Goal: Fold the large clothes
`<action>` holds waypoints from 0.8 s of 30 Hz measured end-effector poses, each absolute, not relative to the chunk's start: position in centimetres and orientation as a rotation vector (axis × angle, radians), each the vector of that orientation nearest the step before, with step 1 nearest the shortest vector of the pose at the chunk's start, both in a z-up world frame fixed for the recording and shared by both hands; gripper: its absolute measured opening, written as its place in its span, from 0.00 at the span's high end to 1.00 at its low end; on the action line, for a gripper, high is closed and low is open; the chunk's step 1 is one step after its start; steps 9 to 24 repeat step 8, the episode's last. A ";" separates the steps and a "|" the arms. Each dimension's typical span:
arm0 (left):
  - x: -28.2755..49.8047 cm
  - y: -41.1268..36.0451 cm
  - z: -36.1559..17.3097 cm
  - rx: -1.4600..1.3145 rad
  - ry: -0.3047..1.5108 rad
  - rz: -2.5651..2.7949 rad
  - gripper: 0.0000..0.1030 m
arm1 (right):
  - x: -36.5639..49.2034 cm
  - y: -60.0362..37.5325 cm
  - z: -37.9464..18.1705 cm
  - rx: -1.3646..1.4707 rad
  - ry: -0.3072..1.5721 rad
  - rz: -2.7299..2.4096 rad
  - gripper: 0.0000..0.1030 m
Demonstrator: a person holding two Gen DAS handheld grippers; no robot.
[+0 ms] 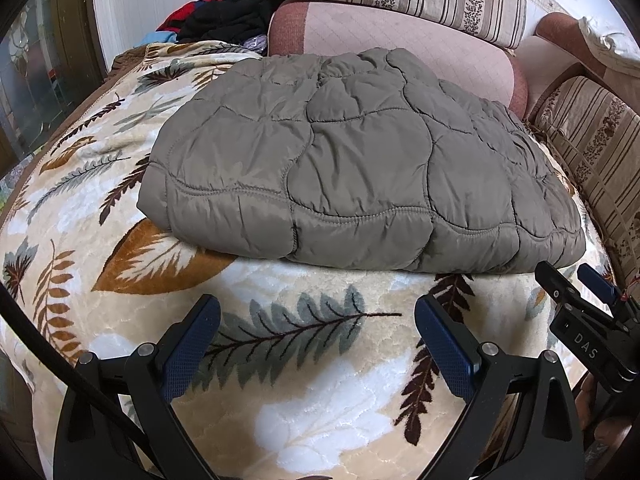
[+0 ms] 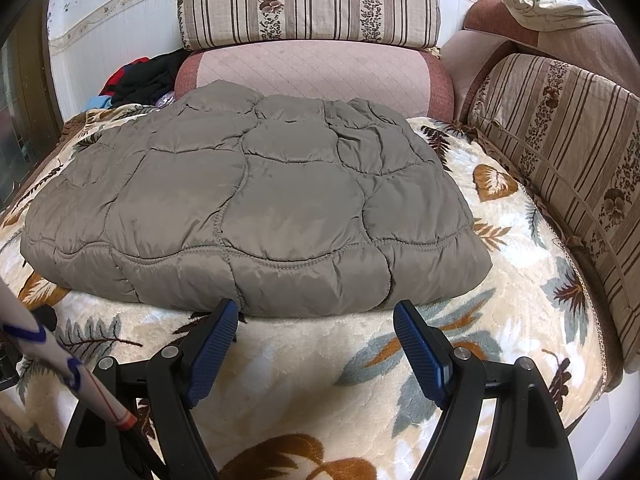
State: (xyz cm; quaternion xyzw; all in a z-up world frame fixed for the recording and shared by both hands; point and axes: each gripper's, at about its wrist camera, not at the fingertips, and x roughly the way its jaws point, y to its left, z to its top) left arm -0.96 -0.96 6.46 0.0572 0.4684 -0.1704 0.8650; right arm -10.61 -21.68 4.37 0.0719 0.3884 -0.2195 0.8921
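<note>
A grey-brown quilted padded garment lies folded into a thick rectangle on a leaf-patterned blanket. In the left wrist view my left gripper hovers open over the blanket, short of the garment's near edge, with nothing between its blue pads. The right gripper shows at the right, its fingertips close to the garment's near right corner. In the right wrist view the right gripper stands open, its tips right at the near folded edge of the garment, nothing between them.
A pink quilted cushion and a striped floral bolster lie behind the garment. Striped cushions line the right side. A heap of black, red and blue clothes sits at the back left. A sleeve shows at lower left.
</note>
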 end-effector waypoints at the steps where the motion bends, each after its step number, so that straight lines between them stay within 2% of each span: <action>1: -1.0 -1.0 6.5 0.118 0.983 -0.357 0.06 | -10.6 -21.7 4.4 0.149 0.806 -0.455 0.19; 24: -1.0 -0.9 6.5 0.126 0.969 -0.353 0.06 | -10.5 -21.7 4.3 0.149 0.812 -0.452 0.19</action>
